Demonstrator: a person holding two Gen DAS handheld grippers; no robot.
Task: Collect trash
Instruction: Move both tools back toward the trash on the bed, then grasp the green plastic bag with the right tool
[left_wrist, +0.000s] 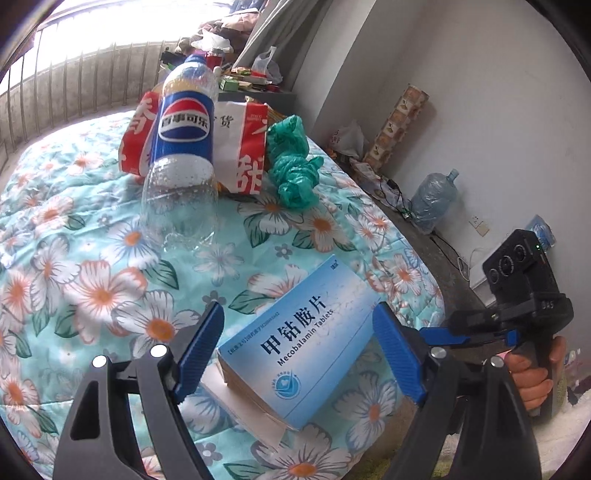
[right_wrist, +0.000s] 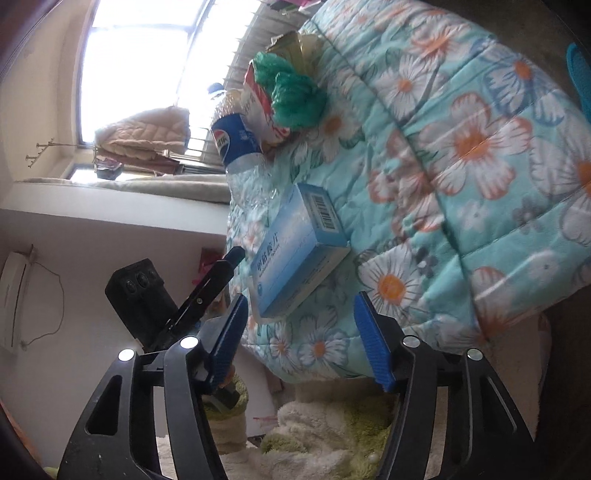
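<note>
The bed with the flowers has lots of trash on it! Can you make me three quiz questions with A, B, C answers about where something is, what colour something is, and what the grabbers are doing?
1. Where is the medicine box?
A. Under the bottle
B. On the bedspread, between the left gripper's fingers
C. On the floor

2. What colour is the crumpled plastic bag?
A. Green
B. Yellow
C. Black

3. How is the left gripper?
A. Shut on the bottle
B. Holding the bag
C. Open

Answers:
1 B, the box lies on the bedspread between the fingers.
2 A, it is green beside the bottle.
3 C, gaps show at both sides of the box.
</note>
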